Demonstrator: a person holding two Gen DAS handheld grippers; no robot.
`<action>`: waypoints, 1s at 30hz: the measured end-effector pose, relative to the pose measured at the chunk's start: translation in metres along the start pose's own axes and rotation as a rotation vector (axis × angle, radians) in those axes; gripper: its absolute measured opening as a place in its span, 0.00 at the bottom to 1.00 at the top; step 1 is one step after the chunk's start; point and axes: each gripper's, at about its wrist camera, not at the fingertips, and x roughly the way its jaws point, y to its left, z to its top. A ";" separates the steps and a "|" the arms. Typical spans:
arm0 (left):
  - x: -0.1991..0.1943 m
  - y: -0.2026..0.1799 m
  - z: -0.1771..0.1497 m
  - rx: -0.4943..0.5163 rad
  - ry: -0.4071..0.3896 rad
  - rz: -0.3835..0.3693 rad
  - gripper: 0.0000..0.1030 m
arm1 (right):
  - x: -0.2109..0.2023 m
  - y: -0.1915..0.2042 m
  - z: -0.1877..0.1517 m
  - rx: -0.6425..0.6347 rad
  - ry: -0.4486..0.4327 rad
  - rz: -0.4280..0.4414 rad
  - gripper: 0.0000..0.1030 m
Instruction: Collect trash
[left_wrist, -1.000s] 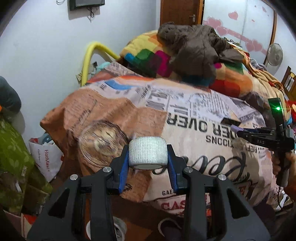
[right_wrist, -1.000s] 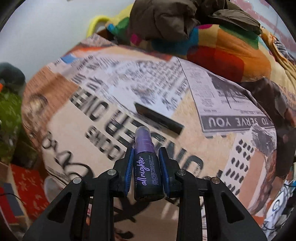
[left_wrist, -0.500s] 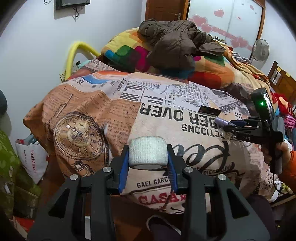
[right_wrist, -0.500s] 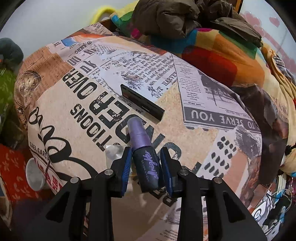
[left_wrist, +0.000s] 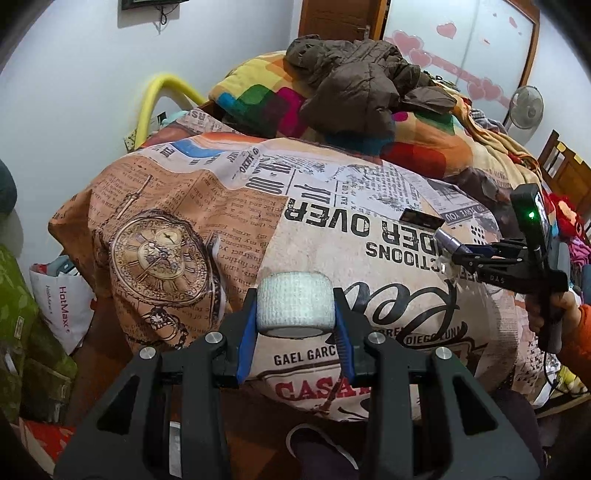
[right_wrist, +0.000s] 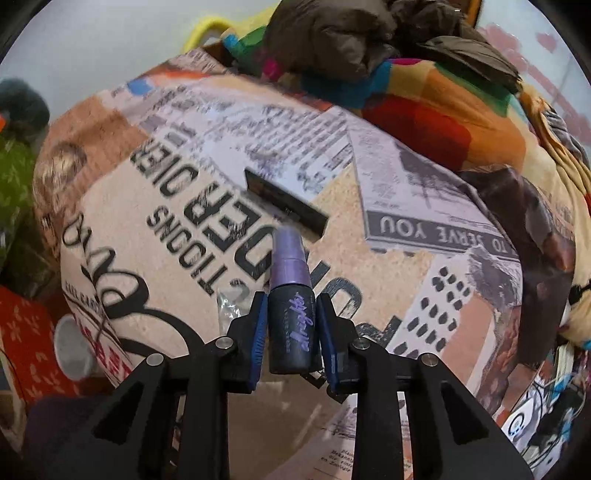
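Observation:
A white gauze tape roll (left_wrist: 293, 306) sits clamped between the blue pads of my left gripper (left_wrist: 293, 319), held off the near edge of the newspaper-print bedcover (left_wrist: 207, 206). My right gripper (right_wrist: 291, 325) holds a small dark spray bottle with a purple cap (right_wrist: 290, 295) above the cover, its jaws closing on it. The left wrist view shows that gripper (left_wrist: 456, 253) at the right in a person's hand, the bottle (left_wrist: 447, 239) pointing left. A flat black box (right_wrist: 286, 205) lies on the cover just beyond the bottle. A scrap of clear plastic (right_wrist: 229, 306) lies beside the left finger.
A brown jacket (left_wrist: 354, 85) is heaped on a multicoloured blanket (left_wrist: 258, 99) at the far end of the bed. A white shopping bag (left_wrist: 62, 295) stands on the floor at the left, and a white cup (right_wrist: 72, 347) lies below the bed's edge. A fan (left_wrist: 526, 107) stands at the back right.
The left gripper has shifted along the bed with the roll, so the clock print now lies left of it. In the right gripper the bottle has tilted and straightened again.

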 end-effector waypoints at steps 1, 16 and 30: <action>-0.003 0.001 0.000 -0.002 -0.005 0.002 0.36 | -0.005 0.000 0.001 0.010 -0.010 0.001 0.23; -0.088 0.055 -0.021 -0.113 -0.096 0.051 0.36 | -0.121 0.059 0.030 -0.008 -0.210 0.074 0.23; -0.180 0.137 -0.091 -0.243 -0.141 0.218 0.36 | -0.165 0.215 0.024 -0.222 -0.287 0.273 0.23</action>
